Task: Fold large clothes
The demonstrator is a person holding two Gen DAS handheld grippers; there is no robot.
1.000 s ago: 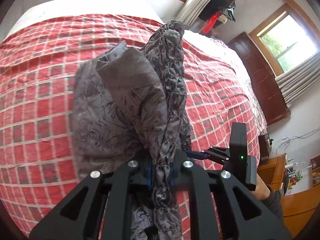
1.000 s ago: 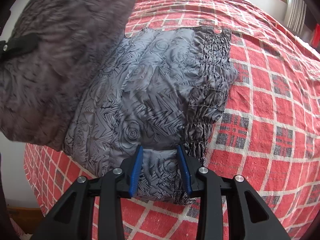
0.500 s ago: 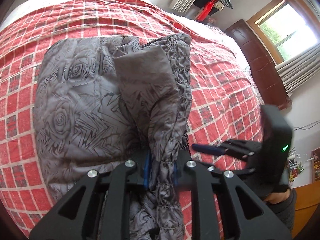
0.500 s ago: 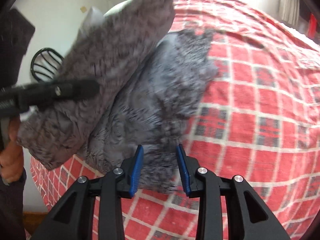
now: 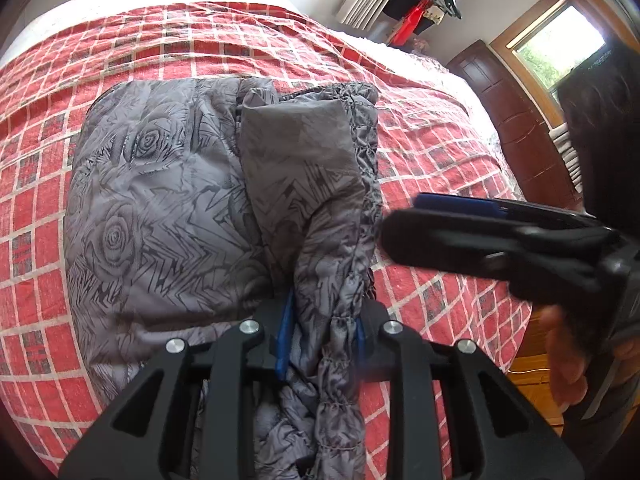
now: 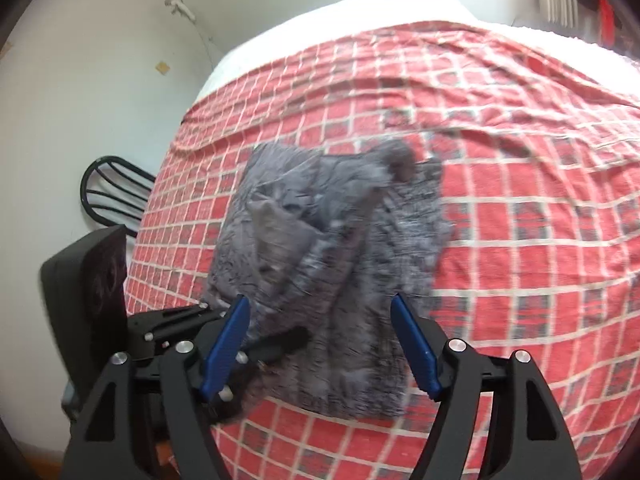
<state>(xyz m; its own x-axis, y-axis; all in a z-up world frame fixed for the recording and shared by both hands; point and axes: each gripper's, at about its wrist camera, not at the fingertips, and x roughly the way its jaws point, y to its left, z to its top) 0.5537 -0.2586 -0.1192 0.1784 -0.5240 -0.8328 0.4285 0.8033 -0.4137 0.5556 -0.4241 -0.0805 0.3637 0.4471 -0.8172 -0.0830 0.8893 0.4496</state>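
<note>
Left claw (image 5: 320,336) pinching garment (image 5: 168,208)

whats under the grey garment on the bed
The grey garment lies folded on the red checked bedspread, which shows all round it. Whatever is beneath its layers is covered. Its gathered edge runs between the left gripper's fingers.

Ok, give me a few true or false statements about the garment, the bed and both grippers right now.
1. The grey garment lies on a red checked bedspread. True.
2. The right gripper holds the garment. False: its jaws have just been opening, stand wide, and nothing is between them.
3. The left gripper has the garment's gathered edge between its pads. True.
4. The garment is blue denim. False: it is grey with a rose print.
5. The garment hangs in the air. False: it rests folded on the bed.
</note>
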